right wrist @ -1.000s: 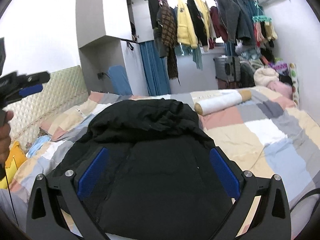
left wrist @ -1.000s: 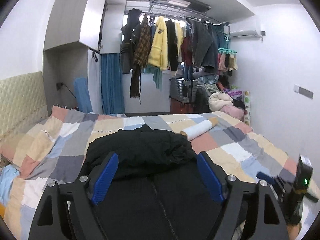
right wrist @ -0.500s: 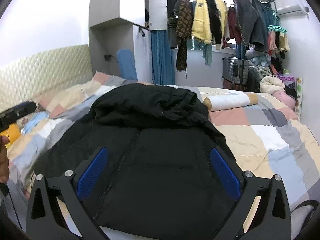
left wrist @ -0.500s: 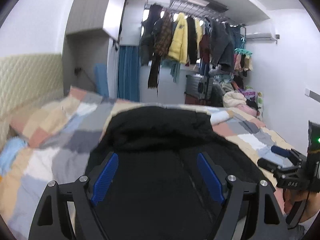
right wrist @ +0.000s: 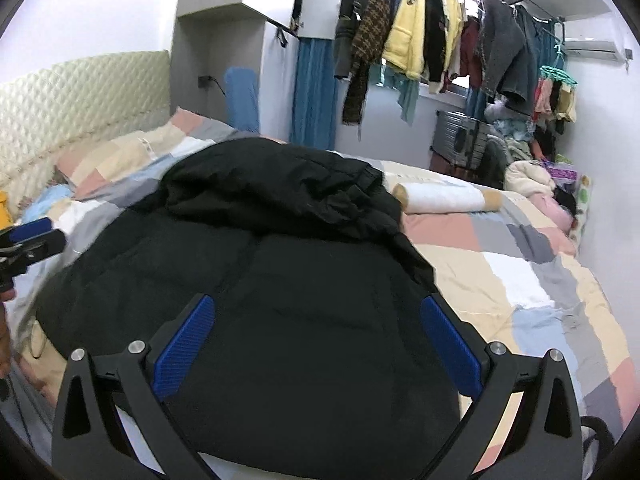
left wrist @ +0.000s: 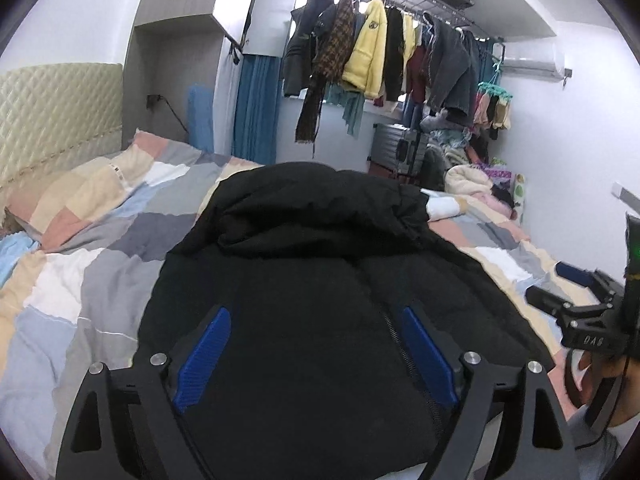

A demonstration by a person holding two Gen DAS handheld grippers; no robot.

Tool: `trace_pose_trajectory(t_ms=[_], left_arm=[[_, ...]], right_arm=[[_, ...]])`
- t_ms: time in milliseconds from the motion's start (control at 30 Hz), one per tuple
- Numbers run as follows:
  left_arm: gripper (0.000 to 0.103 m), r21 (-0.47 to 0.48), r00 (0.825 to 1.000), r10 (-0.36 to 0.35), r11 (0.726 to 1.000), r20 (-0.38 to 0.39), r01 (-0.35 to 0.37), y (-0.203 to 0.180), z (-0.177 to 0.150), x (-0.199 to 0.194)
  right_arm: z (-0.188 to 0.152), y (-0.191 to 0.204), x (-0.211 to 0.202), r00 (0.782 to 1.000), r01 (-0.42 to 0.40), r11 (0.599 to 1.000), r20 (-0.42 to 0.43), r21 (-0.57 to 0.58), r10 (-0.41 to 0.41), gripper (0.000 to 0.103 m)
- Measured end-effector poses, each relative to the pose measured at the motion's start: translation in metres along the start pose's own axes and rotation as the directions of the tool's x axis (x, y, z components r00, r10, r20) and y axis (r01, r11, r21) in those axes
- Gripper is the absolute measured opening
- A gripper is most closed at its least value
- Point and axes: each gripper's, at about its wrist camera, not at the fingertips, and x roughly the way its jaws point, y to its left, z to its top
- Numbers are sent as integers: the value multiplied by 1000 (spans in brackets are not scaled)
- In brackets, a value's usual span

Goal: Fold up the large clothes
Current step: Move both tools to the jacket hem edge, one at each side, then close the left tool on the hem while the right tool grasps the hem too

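A: Where's the black jacket (left wrist: 304,280)?

B: Spread on the patchwork bed (left wrist: 80,272), front up, hood bunched at the far end. It lies under and ahead of both sets of fingers. The left gripper (left wrist: 316,352) and right gripper (right wrist: 318,346) are both spread wide and grasp nothing, each hovering above the near hem.

A: So what's the step, by your reckoning?

B: Picking grip points for the first fold, I'd judge. Send the left fingers (left wrist: 204,354) outward to the jacket's left edge and the right fingers (right wrist: 450,350) to its right edge, rather than biting the padded middle between them.

A: Anything to watch?

B: The zipper line (left wrist: 400,344) runs just inside the left gripper's right finger; keep the fold square to it. Pinch both layers at the hem, lift low, and steer clear of the white roll (right wrist: 444,198) beyond the hood.
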Motion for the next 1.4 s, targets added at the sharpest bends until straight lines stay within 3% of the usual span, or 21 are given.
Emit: trace_pose_trajectory(t_ms=[100,367,433,533,667,767,900,1033,1167,1267,1367,1400], left_arm=[[89,-16,1000,12,1000,-8,-13,6,0,2],[89,-45,998,52,998,33,-50,34,8,-15],[89,-59,997,64,996,35,-62,44,9,-16],[89,-95,998,57,994,6,-57,59,10,-11],[89,-117,992,25,992,-121,-39,74,5,8],[89,-148,978,-13,989,-207,-18,85,-3,21],[89,-188,965,-48,982,-258,-2,96,-9,27],[89,-203,952,-13,978,-306,-52,117,-12,33],[89,-282,940,-7,955,-342,-96,151,-16,32],[89,-360,932,-41,928,-361,-98,171,-23,33],[89,-428,915,-116,901,-386,-66,181,-31,39],[89,-447,911,-139,893,-388,-54,183,-33,40]], right_arm=[[0,-6,9,999,5,1000,-35,-6,-5,103],[-1,-46,43,976,-14,990,-215,138,43,103],[-5,-65,54,958,-34,975,-272,218,94,103],[-15,-88,70,930,-7,968,-354,251,98,103],[-37,-118,87,889,16,930,-431,367,155,103],[-59,-139,99,849,36,872,-475,489,231,103],[-86,-149,112,795,66,800,-516,597,320,103],[-98,-153,114,773,138,793,-565,593,289,103],[-114,-159,116,759,135,734,-546,666,355,103],[-128,-155,114,743,78,615,-457,785,489,103],[-117,-137,107,746,-6,635,-419,772,517,103],[-110,-131,101,754,-62,617,-368,785,544,103]])
